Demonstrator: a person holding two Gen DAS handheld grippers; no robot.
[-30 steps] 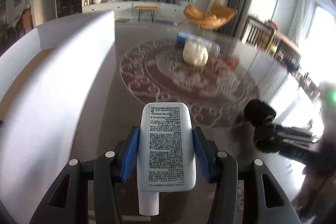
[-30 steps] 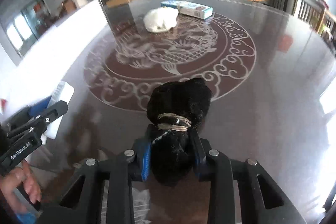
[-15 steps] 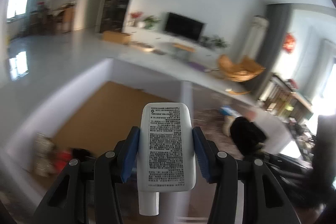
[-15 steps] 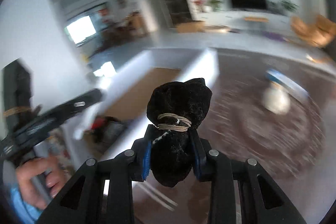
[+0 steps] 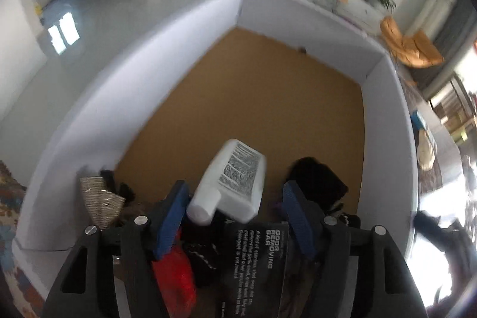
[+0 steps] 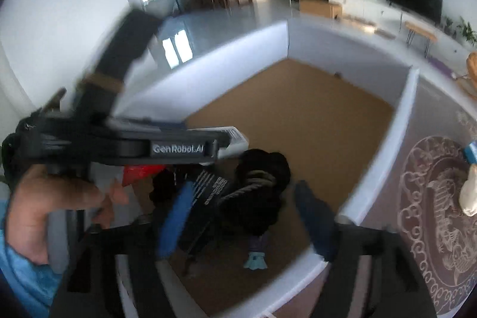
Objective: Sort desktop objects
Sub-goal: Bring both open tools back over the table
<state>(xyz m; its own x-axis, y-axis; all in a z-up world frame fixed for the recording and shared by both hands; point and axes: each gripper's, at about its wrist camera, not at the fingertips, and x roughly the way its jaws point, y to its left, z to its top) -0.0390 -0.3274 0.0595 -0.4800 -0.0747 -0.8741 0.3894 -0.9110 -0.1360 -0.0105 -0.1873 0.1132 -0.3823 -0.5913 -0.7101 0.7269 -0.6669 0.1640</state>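
Observation:
My left gripper point(image 5: 237, 216) hangs over a white-walled box point(image 5: 179, 29) with a brown floor. Its jaws are opening, and the white bottle point(image 5: 235, 178) lies tilted between them, clear of both blue pads. The jaws of my right gripper point(image 6: 246, 224) are also opening wide over the same box. The black cloth bundle point(image 6: 262, 187), tied with a band, sits loose between and beyond its pads. In the left wrist view that black bundle point(image 5: 316, 187) lies just right of the bottle. The right wrist view shows the left gripper point(image 6: 217, 149) from the side, held by a hand point(image 6: 44, 198).
The near end of the box holds a woven item point(image 5: 101, 198), a red item point(image 5: 176, 273), a black printed package point(image 5: 256, 252) and a teal piece point(image 6: 255, 261). Right of the box wall point(image 6: 384, 157) lies the patterned table point(image 6: 432, 243) with a white object point(image 6: 471, 192).
Both grippers swung from above the table to above the box. Both jaws opened, letting go of the white bottle and the black bundle.

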